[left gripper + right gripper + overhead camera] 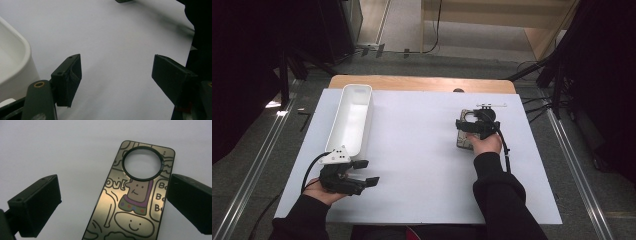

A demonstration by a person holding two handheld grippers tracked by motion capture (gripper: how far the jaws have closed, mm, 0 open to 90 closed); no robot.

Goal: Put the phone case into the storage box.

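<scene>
A flat metallic phone case (130, 202) with cartoon drawings and a black-ringed round hole lies on the white sheet (422, 150). In the high view the phone case (463, 142) is at the right, partly hidden under my right gripper (475, 121). That right gripper (113, 190) is open, one jaw on each side of the case, and I cannot tell whether they touch it. At the near left my left gripper (368, 172) is held open over the bare sheet, with nothing between the jaws of the left gripper (117, 67).
A long white tray (343, 107) lies along the left side, and the near end of the tray (23, 50) is just beside my left jaw. A thin white stick-like item (492, 105) lies beyond the case. The wooden table edge (422, 82) runs along the back.
</scene>
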